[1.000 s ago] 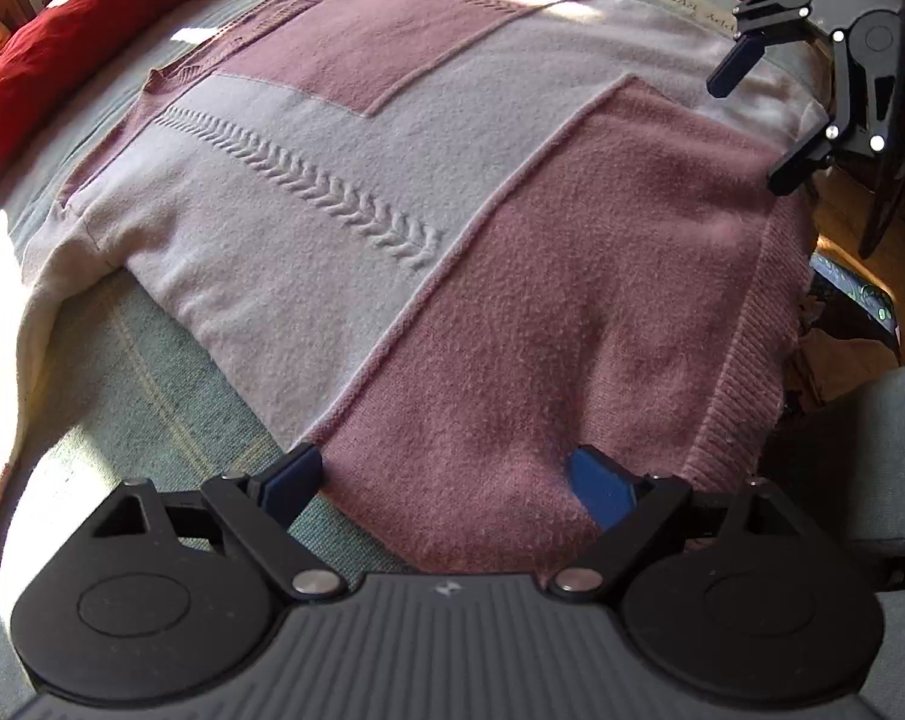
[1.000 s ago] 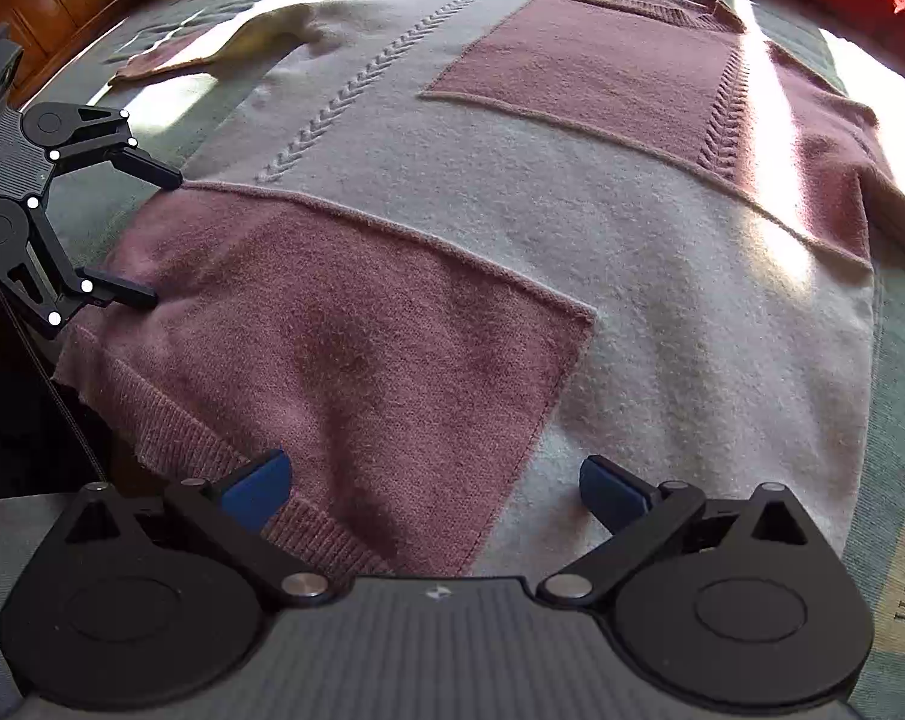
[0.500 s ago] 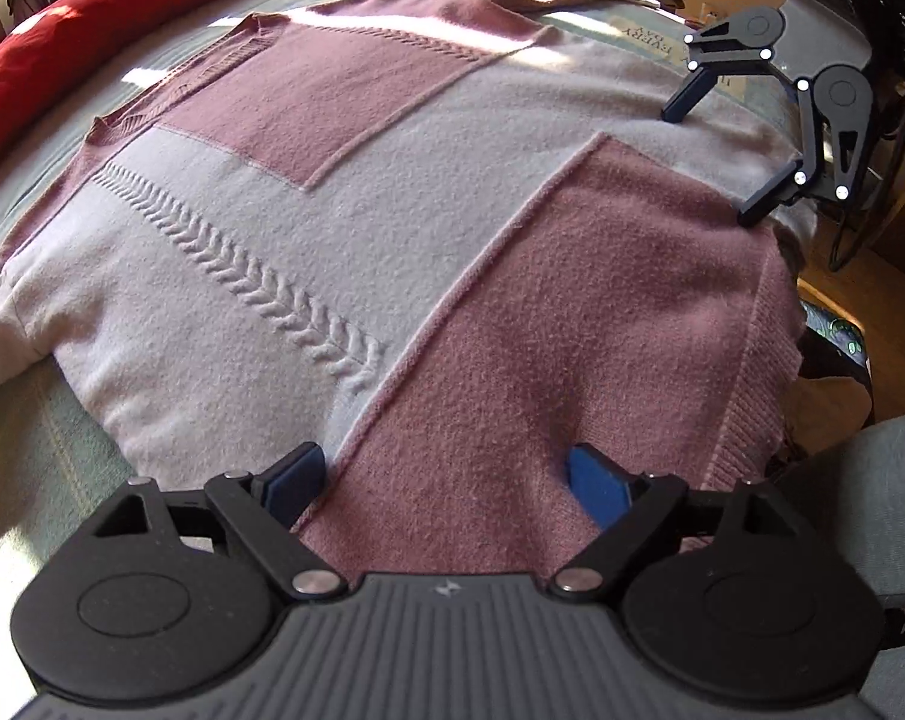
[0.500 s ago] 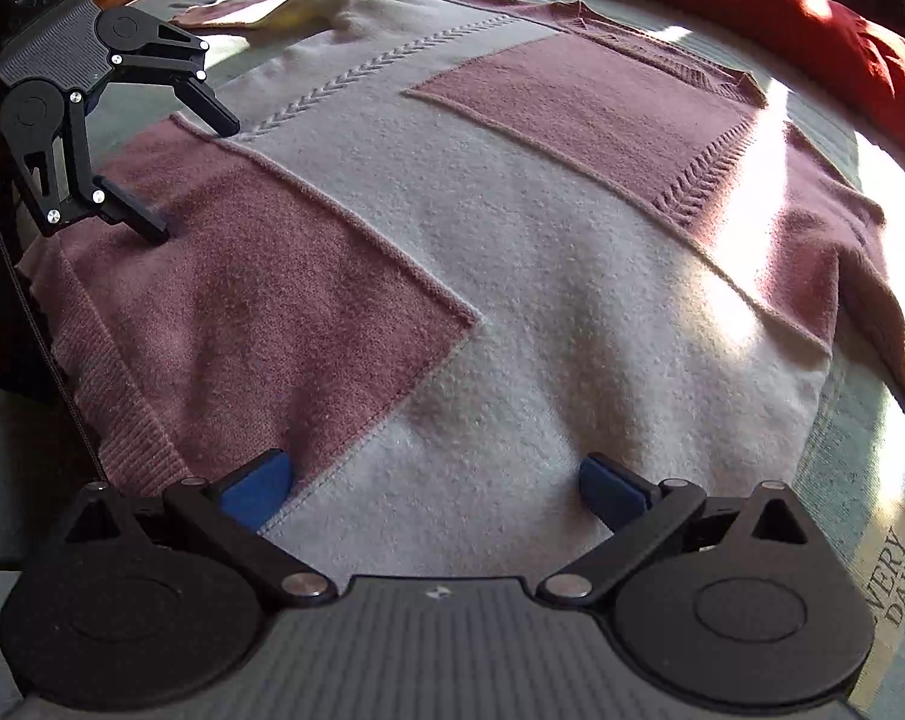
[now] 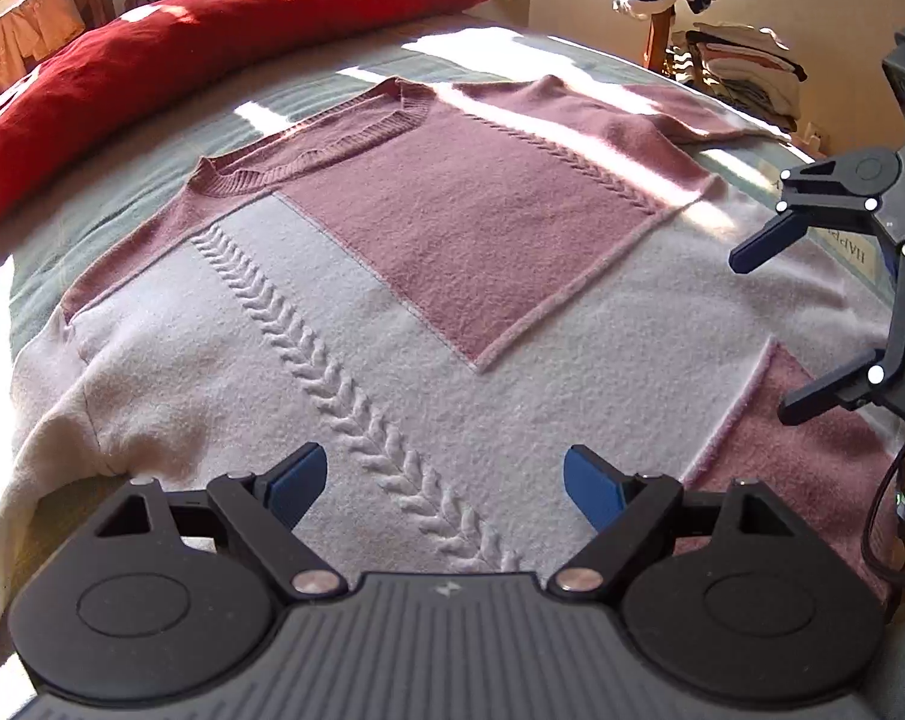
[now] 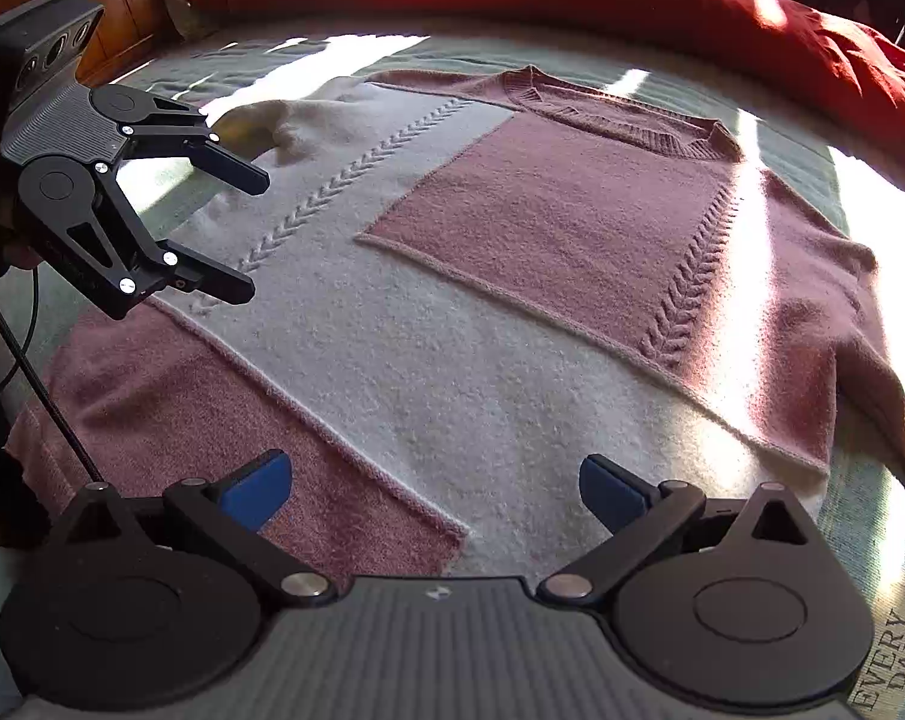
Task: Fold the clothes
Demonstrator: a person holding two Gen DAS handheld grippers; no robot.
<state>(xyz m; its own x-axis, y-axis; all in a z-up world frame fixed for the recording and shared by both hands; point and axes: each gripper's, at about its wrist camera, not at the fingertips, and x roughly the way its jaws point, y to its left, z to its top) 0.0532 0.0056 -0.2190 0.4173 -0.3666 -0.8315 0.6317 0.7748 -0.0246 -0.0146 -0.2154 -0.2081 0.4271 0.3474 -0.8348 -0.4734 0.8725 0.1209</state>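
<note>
Bedspread holds spread sweater (both claws gaping).

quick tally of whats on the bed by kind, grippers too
sweater: 1
red duvet: 1
grippers: 2, the left gripper and the right gripper, both open
total: 4

The sweater runs off the right edge (one sleeve's cuff unseen) in the right-wrist view.
</note>
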